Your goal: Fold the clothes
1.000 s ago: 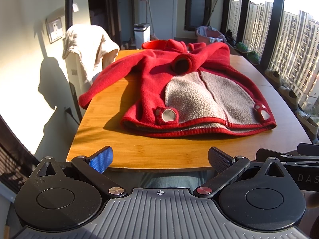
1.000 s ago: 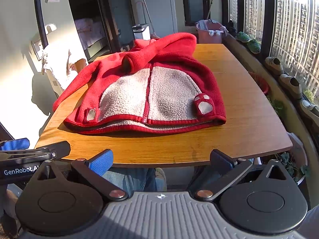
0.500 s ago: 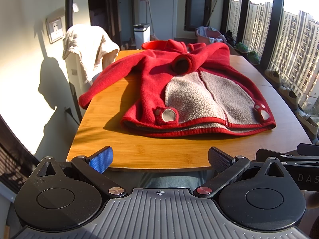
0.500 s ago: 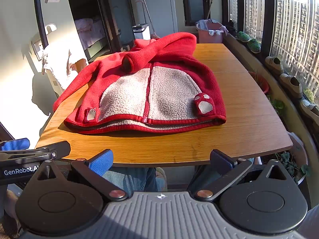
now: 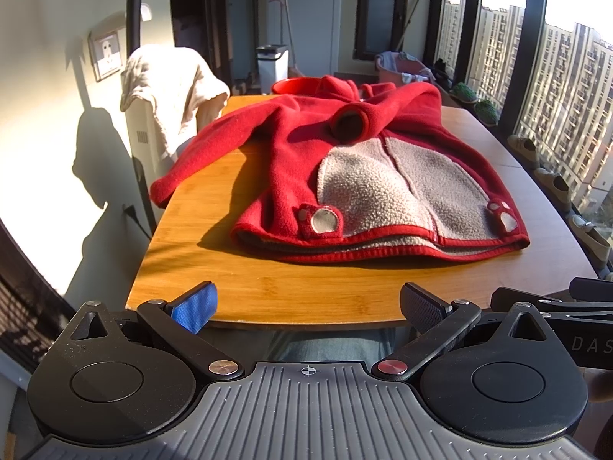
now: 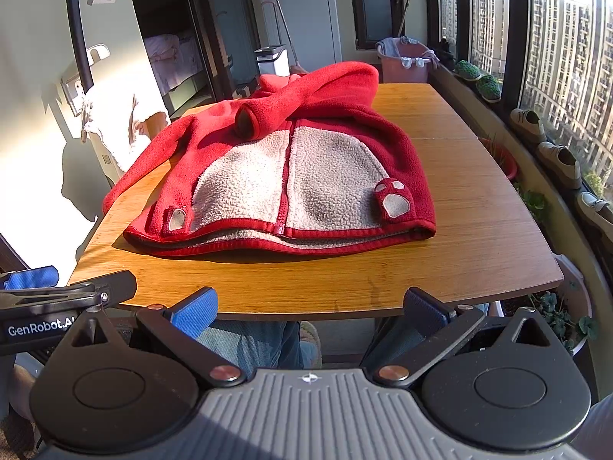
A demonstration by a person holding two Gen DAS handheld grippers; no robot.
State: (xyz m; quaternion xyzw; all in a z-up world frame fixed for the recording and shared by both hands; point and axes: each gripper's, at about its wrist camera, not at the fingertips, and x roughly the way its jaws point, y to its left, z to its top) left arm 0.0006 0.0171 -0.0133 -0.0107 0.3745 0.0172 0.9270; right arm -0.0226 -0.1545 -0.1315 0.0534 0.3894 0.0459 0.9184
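Observation:
A small red fleece jacket [image 5: 367,176] with a grey front panel lies front up on the wooden table [image 5: 268,291], hem toward me, zipped. One sleeve stretches off toward the table's left edge; the other is folded across the chest with its cuff showing. My left gripper [image 5: 306,303] stands open at the near table edge, well short of the hem, holding nothing. In the right wrist view the jacket [image 6: 291,176] lies mid-table on the table [image 6: 440,280], and my right gripper [image 6: 310,306] is open and empty at the near edge. The left gripper [image 6: 28,287] appears from the side there.
A chair draped with a pale cloth [image 5: 168,88] stands left of the table. A red basin [image 5: 295,85] sits behind the jacket. Shoes [image 6: 559,161] line the window sill on the right, and a laundry basket [image 6: 404,59] stands at the far end. A person's jeans [image 6: 253,341] show under the table.

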